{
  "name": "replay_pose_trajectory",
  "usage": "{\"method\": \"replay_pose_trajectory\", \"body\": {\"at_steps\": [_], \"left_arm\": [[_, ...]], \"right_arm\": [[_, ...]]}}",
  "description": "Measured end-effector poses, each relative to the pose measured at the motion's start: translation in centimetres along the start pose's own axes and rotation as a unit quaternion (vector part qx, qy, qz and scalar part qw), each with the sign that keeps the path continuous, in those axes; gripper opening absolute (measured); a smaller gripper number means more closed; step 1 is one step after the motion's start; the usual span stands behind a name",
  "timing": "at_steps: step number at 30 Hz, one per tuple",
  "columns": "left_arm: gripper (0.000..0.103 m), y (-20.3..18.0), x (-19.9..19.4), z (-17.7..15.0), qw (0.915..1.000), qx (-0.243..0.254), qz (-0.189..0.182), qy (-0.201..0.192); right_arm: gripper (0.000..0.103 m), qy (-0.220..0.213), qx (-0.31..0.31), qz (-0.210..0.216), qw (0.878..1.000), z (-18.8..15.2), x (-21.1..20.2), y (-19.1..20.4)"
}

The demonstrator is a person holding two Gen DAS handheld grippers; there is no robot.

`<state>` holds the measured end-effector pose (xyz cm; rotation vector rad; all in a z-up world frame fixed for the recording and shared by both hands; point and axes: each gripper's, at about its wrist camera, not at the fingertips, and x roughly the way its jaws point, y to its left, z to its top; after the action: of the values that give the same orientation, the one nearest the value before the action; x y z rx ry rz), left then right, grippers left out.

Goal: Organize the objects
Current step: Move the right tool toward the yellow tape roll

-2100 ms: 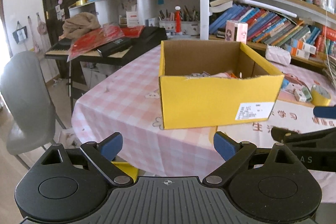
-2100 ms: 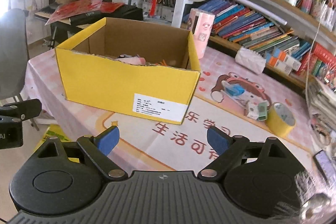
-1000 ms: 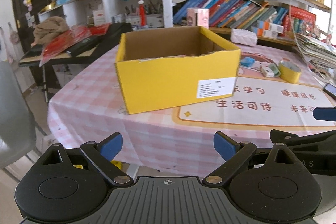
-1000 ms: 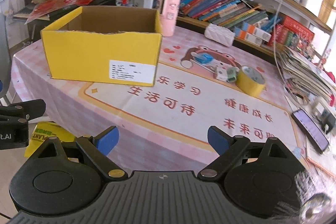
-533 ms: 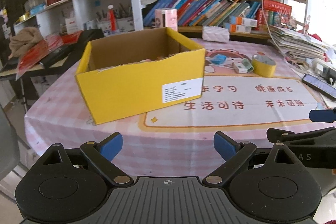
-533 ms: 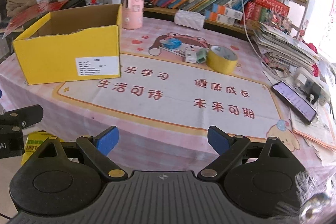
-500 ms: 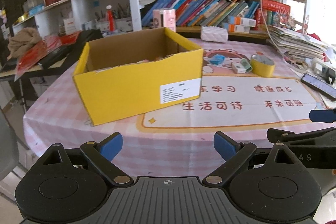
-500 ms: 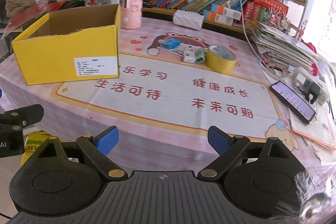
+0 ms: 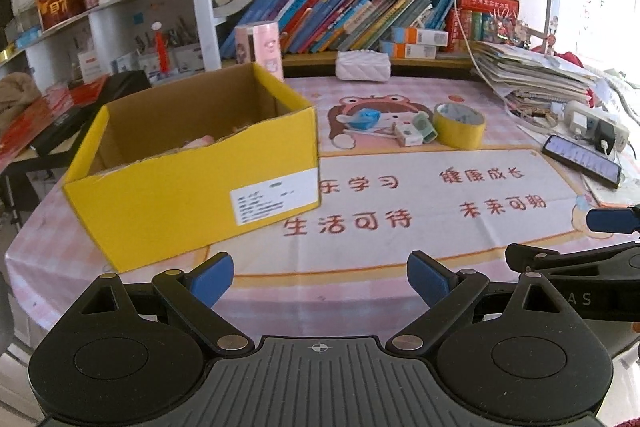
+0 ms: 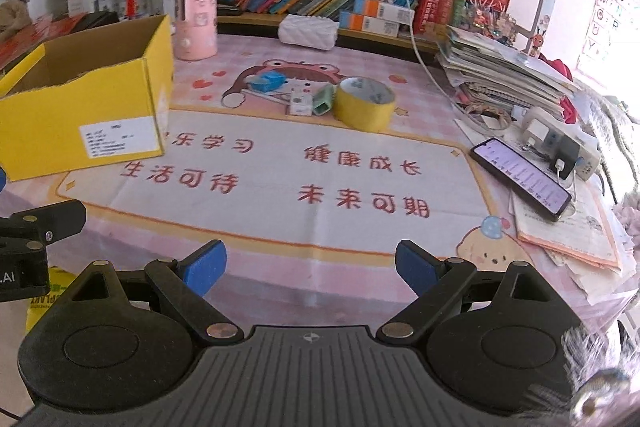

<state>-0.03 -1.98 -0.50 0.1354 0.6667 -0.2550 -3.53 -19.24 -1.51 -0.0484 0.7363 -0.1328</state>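
Basically an approach step, nothing picked up yet. Left gripper (image 9: 320, 273) and right gripper (image 10: 307, 261) both hang at the near table edge, jaws wide, nothing between them. Yellow box (image 9: 192, 163) sits open on the left of the table, some pink stuff inside, hard to make out. Loose things lie well apart from both grippers, on the cartoon mat further back: tape roll (image 10: 365, 103), small white box (image 10: 301, 102) touching a green item (image 10: 323, 99), blue item (image 10: 266, 82). Phone (image 10: 520, 178) off to the right on papers. Judgement: next move is likely right gripper reaching forward to one small item, the tape roll looks closest, close on it, then carry it left and drop into the box. The tape is wide, so jaws need to straddle the wall or the rim.
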Motion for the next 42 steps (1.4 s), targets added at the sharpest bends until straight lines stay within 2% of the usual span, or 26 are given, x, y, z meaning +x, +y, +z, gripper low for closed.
{"method": "replay_pose_trajectory", "body": {"at_steps": [13,30,42], "left_arm": [[0.096,-2.2,3.0,2.7,1.0,0.005,-0.003,0.002],[0.096,-4.3,7.4,5.8,0.9998,-0.016,0.003,0.011],[0.096,-5.6,9.3,7.5,0.999,-0.035,0.022,0.016]], "right_arm": [[0.091,0.004,0.003,0.002,1.0,2.6,2.9,-2.7],[0.091,0.006,-0.016,0.017,1.0,6.3,7.3,-5.6],[0.091,0.005,-0.033,0.043,0.999,8.6,10.2,-7.2]]}}
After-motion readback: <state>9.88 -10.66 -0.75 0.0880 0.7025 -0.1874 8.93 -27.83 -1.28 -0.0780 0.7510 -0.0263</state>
